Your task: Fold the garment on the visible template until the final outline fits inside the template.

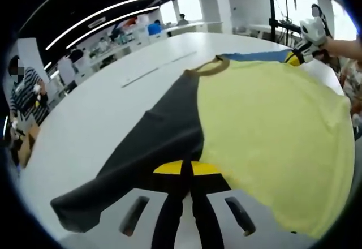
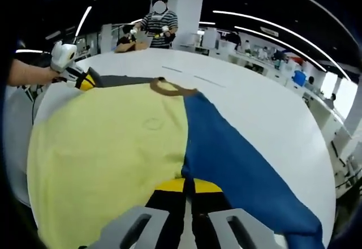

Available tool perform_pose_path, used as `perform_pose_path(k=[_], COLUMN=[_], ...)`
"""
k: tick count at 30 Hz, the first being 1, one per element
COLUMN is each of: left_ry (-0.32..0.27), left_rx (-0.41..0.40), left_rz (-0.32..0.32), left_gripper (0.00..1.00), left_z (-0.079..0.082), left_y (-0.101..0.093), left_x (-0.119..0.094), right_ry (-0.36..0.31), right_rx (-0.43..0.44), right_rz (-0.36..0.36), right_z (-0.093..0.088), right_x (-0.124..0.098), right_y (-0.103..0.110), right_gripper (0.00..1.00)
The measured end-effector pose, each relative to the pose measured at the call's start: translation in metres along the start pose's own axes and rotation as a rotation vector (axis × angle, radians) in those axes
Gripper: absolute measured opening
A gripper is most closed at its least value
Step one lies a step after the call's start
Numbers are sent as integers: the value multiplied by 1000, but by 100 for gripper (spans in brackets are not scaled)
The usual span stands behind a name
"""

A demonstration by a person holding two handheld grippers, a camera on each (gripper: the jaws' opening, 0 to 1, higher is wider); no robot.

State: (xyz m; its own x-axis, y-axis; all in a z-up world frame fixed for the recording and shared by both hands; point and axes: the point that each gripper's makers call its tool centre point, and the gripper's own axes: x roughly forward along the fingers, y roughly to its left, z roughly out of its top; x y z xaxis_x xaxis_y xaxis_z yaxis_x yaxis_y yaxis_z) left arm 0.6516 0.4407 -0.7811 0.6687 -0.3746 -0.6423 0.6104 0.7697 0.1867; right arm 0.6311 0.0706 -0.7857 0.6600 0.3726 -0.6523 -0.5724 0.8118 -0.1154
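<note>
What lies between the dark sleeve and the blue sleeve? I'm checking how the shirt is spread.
The shirt's pale yellow body fills that stretch, with the brown collar at its top edge, in the right gripper view.

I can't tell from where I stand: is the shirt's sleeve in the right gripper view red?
No, the sleeve beside the pale yellow body of the shirt is blue, spread flat on the white table.
</note>
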Motion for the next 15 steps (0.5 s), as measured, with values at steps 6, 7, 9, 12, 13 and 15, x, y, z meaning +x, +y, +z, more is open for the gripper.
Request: perform_pose_path(k=[6, 7, 9, 12, 13, 15], left_ry=[0, -1, -1, -3, -4, -9], left_rx=[-7, -7, -11, -18, -23, -37], left_rz=[8, 9, 12, 15, 16, 19], left_gripper=[1, 1, 1, 1, 1, 1], left_z=[1, 1, 1, 1, 1, 2], left_y=[2, 2, 2, 3, 3, 3], left_x=[2, 2, 3, 3, 3, 2], right_ry=[0, 0, 0, 1, 4, 6], right_rx=[17, 18, 21, 31, 30, 37], right_rz=[-33, -34, -37, -37, -34, -30], right_z=[-1, -1, -1, 0, 0, 0], right_x=[2, 2, 3, 5, 4, 3], right_y=[-9, -10, -10, -12, -11, -11], right_gripper=[0, 0, 0, 0, 0, 0])
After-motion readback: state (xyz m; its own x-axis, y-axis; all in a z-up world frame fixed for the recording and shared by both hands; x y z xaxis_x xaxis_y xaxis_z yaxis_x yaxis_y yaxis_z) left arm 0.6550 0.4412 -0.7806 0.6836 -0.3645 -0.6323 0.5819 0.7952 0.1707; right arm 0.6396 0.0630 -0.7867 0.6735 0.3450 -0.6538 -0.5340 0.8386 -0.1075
